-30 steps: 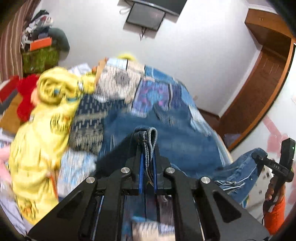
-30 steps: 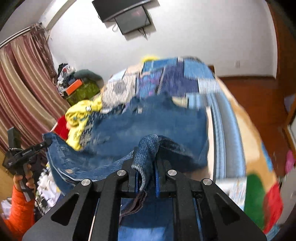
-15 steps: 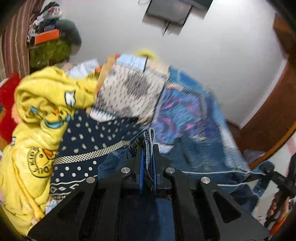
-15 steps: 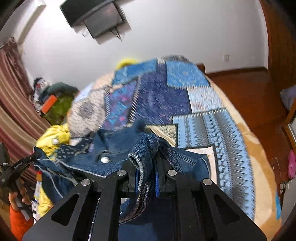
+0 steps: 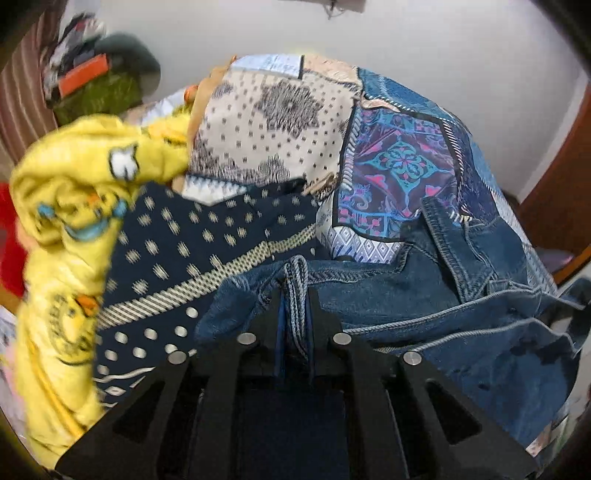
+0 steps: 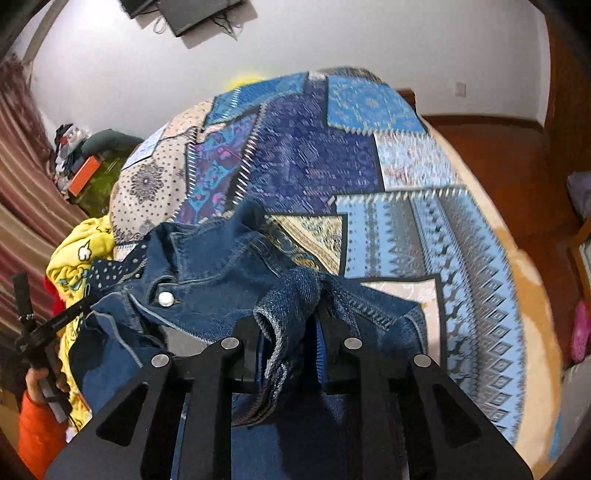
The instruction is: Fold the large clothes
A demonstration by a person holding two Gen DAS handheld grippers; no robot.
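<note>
A blue denim jacket (image 5: 424, 299) lies bunched at the near edge of a bed covered by a patchwork quilt (image 5: 399, 166). My left gripper (image 5: 294, 295) is shut on a folded denim edge. My right gripper (image 6: 286, 317) is shut on another thick fold of the same jacket (image 6: 207, 280), whose metal button (image 6: 165, 297) shows to the left. The left gripper's handle and an orange-sleeved hand (image 6: 37, 373) show at the left edge of the right wrist view.
A yellow printed garment (image 5: 74, 229) and a navy dotted cloth (image 5: 192, 251) lie left of the jacket. A pile of clothes (image 5: 92, 85) stands by the striped curtain. A screen (image 6: 192, 14) hangs on the white wall. Wooden floor (image 6: 491, 155) is at the right.
Both grippers have moved forward over the bed with the jacket, bringing the held edges down onto the quilt. The denim now lies bunched in front of them instead of hanging spread.
</note>
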